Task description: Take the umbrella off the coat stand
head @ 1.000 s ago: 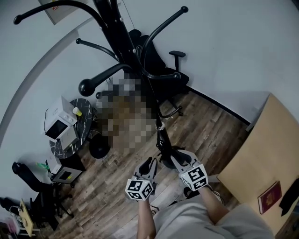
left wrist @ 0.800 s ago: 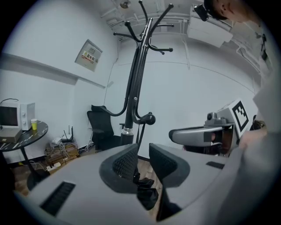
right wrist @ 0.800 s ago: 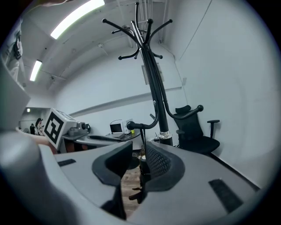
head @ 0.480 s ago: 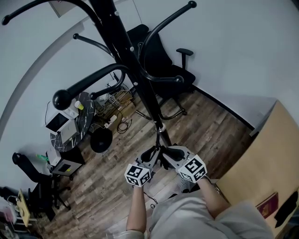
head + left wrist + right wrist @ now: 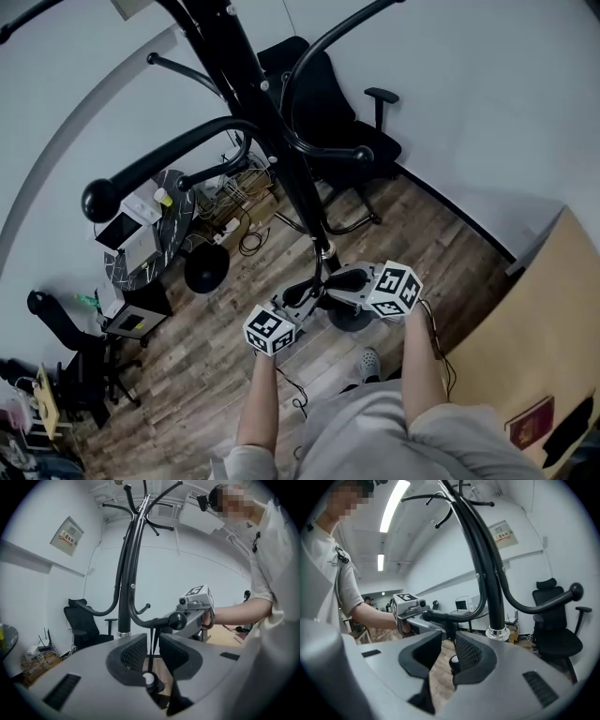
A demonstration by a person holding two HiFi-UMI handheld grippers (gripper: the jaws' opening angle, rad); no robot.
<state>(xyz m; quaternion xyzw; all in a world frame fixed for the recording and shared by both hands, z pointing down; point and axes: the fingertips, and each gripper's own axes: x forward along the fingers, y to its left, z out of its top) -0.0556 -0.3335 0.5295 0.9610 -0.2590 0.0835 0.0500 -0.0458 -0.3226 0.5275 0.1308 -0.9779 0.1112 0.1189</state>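
We hold both forearms out ahead, the left gripper (image 5: 300,294) and the right gripper (image 5: 330,284) nearly level, tips close together. The left fingers (image 5: 133,651) stand apart. The right fingers (image 5: 471,653) have just been closing slightly and are gapped round a dark strap (image 5: 451,632).

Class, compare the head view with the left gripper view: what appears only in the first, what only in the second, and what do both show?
Only the head view: the wooden desk with a red booklet on it, and the round table near the wall. Only the left gripper view: a thin black strap hanging from a hook, between the parted jaws of the left gripper. Both: the black coat stand and the office chair.
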